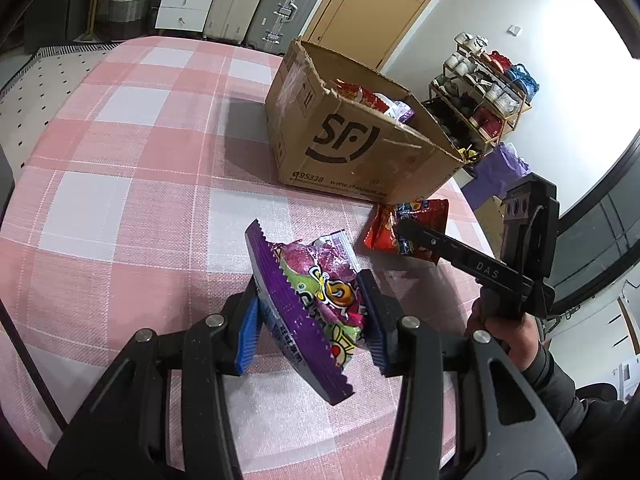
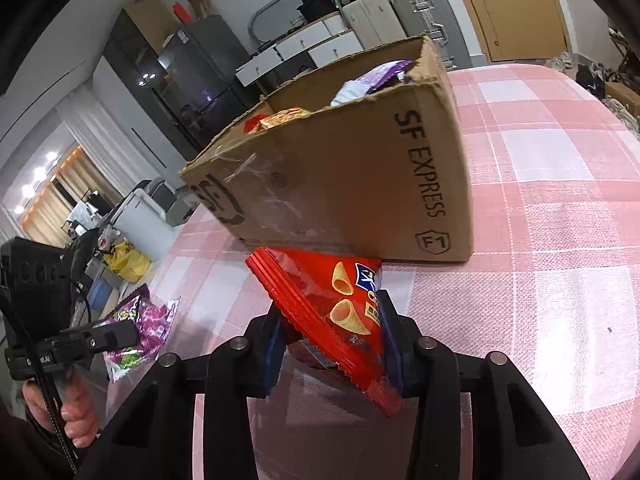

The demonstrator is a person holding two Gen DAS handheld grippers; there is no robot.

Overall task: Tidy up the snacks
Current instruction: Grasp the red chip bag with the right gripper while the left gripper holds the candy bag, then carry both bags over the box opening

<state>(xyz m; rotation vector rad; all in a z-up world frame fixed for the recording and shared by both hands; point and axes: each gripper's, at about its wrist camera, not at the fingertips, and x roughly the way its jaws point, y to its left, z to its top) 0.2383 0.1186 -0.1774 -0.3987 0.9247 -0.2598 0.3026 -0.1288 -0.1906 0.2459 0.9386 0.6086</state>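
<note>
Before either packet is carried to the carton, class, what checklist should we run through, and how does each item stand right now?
1. Left gripper clamps the purple snack packet: ok.
2. Right gripper clamps the red snack packet: ok.
3. Cardboard box open at the top: ok.
4. Room left inside the box among the snacks already there: cannot tell.
5. Red packet clear of the box wall: cannot tell, it sits right at the box's base.
6. Checked tablecloth bare on the way to the box: ok.
</note>
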